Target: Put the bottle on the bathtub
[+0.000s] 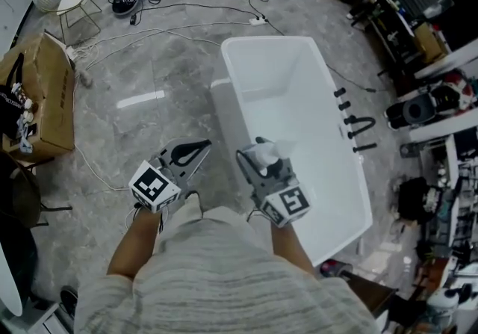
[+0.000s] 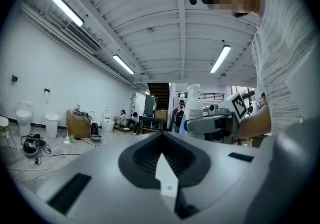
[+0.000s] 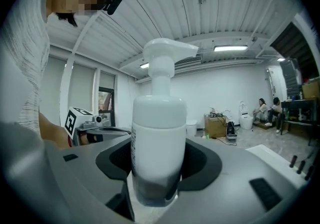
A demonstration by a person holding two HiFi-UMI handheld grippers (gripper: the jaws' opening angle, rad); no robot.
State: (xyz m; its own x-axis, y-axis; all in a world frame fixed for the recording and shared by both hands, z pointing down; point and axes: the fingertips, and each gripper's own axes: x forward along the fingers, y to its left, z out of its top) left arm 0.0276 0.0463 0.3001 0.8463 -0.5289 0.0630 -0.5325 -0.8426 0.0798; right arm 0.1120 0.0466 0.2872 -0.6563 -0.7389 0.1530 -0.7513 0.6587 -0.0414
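Observation:
A white pump bottle [image 1: 266, 150] stands upright between the jaws of my right gripper [image 1: 256, 158], which is shut on its lower body. In the right gripper view the bottle [image 3: 157, 138] fills the middle, with the right gripper [image 3: 157, 183] clamped round its base. This gripper hangs over the near left part of the white bathtub [image 1: 233, 104]. My left gripper [image 1: 200, 147] is beside the tub over the floor, its jaws together and holding nothing. The left gripper view shows the left gripper [image 2: 161, 134] with its tips meeting, and the bottle [image 2: 194, 103] off to the right.
Black tap fittings [image 1: 352, 126] sit on the tub's right rim. A cardboard box [image 1: 46, 97] stands at the left and a wire stool [image 1: 72, 5] behind it. Cables [image 1: 179, 30] trail over the grey marble floor. Shelves and equipment crowd the right side [image 1: 437, 123].

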